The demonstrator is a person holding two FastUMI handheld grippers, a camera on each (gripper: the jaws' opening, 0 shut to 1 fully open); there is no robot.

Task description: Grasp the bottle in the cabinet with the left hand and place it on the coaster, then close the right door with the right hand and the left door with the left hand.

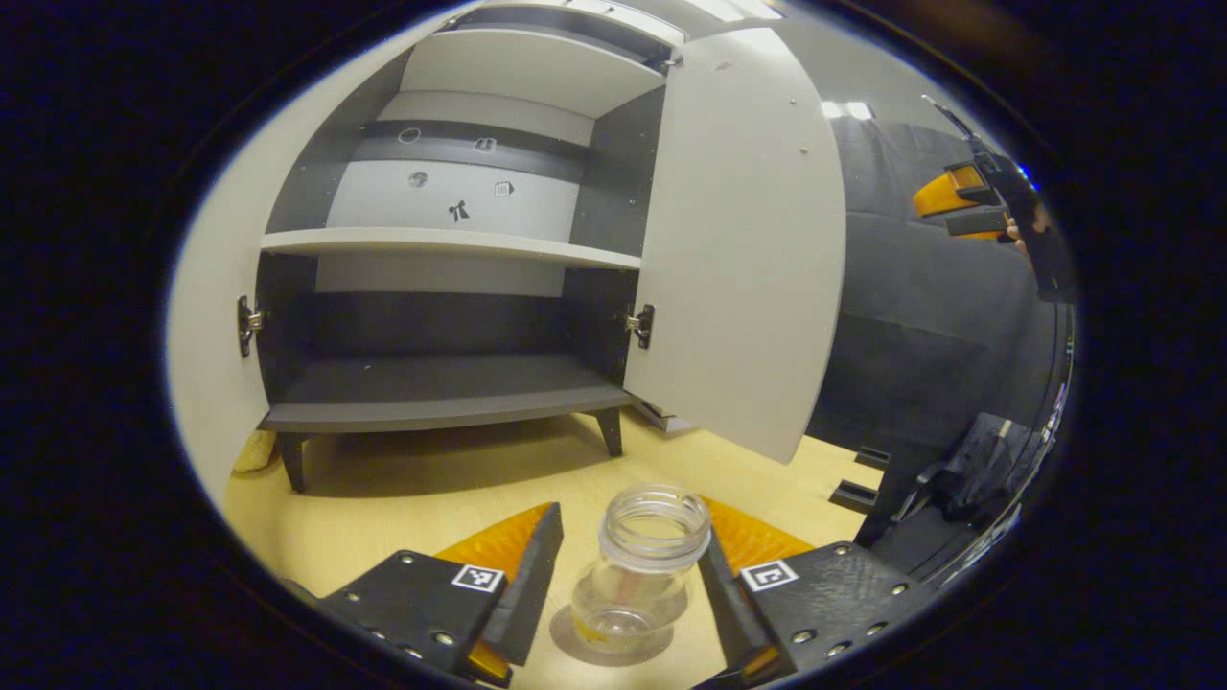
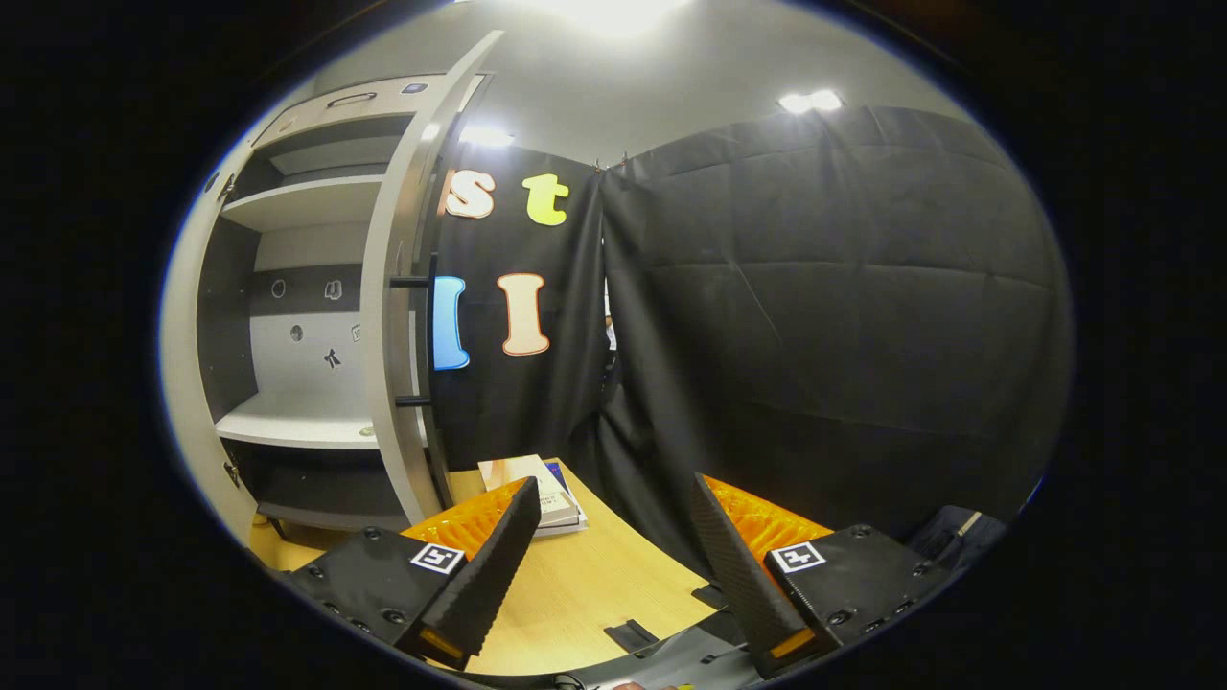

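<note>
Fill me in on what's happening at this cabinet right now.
A person works two handheld grippers at an open cabinet. The left gripper sits open around a clear bottle standing on a round coaster on the wooden table; whether its fingers touch it is unclear. The right gripper is open and holds nothing, near the open right door. Both doors remain open.

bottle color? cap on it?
Clear, see-through bottle, no cap on its open mouth; something pinkish shows inside. Best seen in the left gripper view.
</note>
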